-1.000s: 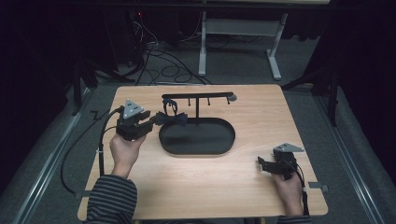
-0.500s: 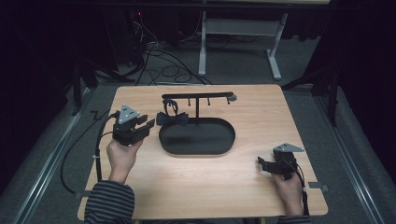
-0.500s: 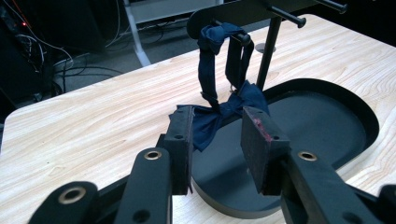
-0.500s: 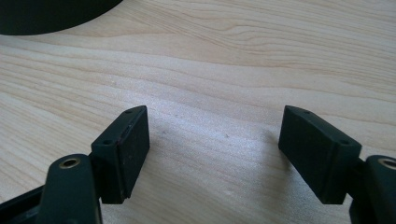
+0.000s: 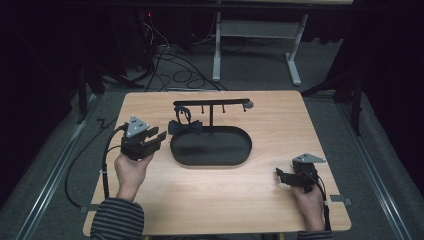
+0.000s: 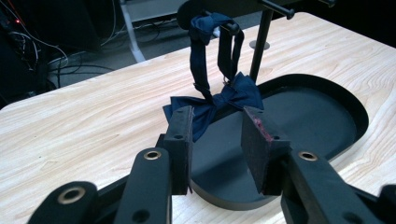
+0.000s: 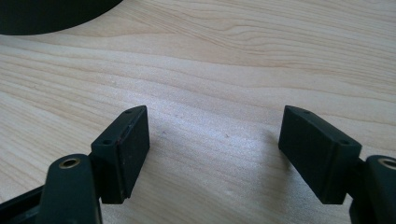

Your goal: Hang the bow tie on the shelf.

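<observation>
left gripper view shows the left gripper (image 6: pixel 217 149) with jaws parted and empty, just short of the navy bow tie (image 6: pixel 212 100) hanging from the black stand (image 6: pixel 261 42) over the oval tray's (image 6: pixel 327 88) edge.

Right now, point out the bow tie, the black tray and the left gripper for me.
bow tie (image 6: pixel 219 100), left gripper view, on the knot of the bow.
black tray (image 5: pixel 212 147), high view, on its bare floor.
left gripper (image 5: pixel 156 136), high view, between its open fingertips.
</observation>
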### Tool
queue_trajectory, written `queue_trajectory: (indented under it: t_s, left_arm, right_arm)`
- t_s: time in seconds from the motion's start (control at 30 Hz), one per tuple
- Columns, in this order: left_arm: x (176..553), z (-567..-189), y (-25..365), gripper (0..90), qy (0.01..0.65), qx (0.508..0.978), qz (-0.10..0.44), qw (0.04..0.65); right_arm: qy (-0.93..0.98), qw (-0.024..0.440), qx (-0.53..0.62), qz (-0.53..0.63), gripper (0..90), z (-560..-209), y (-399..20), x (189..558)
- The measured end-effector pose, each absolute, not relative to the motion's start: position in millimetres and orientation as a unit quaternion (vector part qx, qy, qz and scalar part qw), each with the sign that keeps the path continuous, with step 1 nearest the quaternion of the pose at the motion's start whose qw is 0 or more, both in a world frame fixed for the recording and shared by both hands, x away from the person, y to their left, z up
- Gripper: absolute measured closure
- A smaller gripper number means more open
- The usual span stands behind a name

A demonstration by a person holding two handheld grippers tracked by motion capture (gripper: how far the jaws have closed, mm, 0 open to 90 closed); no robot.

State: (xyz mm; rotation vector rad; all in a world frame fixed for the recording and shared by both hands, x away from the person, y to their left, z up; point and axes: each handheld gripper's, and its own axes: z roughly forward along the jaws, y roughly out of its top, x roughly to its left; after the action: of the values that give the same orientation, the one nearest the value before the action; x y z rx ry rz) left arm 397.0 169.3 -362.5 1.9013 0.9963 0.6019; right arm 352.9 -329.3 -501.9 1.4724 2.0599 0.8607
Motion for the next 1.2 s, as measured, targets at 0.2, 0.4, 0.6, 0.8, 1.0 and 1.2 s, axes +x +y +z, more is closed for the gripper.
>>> queue_trajectory:
  t_s: [0.2,0.4,0.6,0.8,1.0,1.2]
  left_arm:
    - [392,-364,169,64.1,0.4,0.766,0.239,0.443]
    - [388,-368,168,64.0,0.397,0.769,0.237,0.441]
    - [386,-370,166,63.8,0.396,0.772,0.232,0.441]
    - [383,-374,165,63.7,0.396,0.772,0.227,0.442]
    - [379,-380,165,63.4,0.399,0.772,0.219,0.443]
    - [375,-386,167,63.2,0.403,0.768,0.212,0.449]
  right_arm:
    - [0.749,0.232,0.536,0.313,25.9,-502,-329,353]
    - [0.749,0.232,0.536,0.313,25.8,-502,-329,353]
    - [0.749,0.232,0.536,0.313,25.9,-502,-329,353]
    - [0.749,0.232,0.536,0.313,25.9,-502,-329,353]
    - [0.749,0.232,0.536,0.313,25.9,-502,-329,353]
    - [0.749,0.232,0.536,0.313,25.9,-502,-329,353]
